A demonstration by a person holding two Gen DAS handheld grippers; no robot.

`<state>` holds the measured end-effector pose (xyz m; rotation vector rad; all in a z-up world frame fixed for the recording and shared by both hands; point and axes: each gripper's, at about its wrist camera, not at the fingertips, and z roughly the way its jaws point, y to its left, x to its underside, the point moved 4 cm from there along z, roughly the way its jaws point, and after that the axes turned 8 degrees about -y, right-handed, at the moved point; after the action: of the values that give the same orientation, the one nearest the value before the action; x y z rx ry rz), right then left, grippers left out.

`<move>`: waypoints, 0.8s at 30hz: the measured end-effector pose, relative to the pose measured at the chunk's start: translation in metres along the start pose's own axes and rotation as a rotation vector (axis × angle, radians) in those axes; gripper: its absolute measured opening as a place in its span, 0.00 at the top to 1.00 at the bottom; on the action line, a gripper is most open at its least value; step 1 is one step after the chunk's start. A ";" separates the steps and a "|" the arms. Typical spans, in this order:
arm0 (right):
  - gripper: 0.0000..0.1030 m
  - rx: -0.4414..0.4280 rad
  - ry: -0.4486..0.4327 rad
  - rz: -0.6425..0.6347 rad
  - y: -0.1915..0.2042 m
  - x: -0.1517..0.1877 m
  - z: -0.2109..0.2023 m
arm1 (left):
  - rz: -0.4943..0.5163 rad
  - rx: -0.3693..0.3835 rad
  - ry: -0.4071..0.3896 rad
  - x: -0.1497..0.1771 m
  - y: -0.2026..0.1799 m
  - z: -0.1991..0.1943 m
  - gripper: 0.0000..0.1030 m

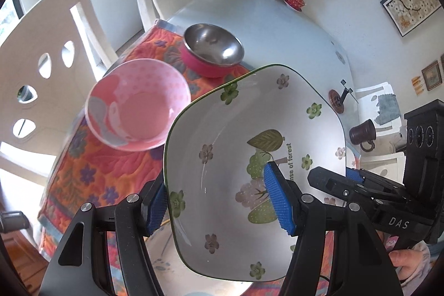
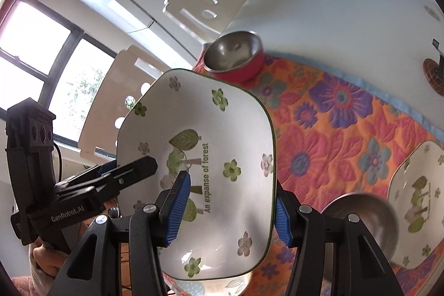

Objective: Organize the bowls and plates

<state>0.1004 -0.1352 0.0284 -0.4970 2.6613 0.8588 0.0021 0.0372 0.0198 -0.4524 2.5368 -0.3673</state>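
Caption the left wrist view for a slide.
Both claws, left claw and right claw, grip a floral square bowl above the quilted mat.

The floral plate at four o'clock in the right wrist view is running off the picture's edge, a steel bowl overlapping it. The pink bowl is looking blurred in the left wrist view.

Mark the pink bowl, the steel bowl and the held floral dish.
pink bowl [image 1: 144, 113], left wrist view, inner floor.
steel bowl [image 1: 213, 46], left wrist view, shiny inside.
floral dish [image 2: 222, 157], right wrist view, printed centre.
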 end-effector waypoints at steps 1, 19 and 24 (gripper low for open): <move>0.48 -0.001 0.000 0.002 0.004 0.003 0.000 | 0.003 0.002 0.002 0.001 0.002 -0.001 0.41; 0.48 0.053 0.037 0.155 0.027 0.082 0.017 | 0.090 0.066 0.137 0.054 0.037 0.002 0.41; 0.48 0.072 0.049 0.200 0.025 0.102 0.021 | 0.118 0.077 0.174 0.067 0.038 0.009 0.41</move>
<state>0.0023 -0.1266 -0.0145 -0.2406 2.8105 0.8103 -0.0566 0.0445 -0.0311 -0.2503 2.6907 -0.4763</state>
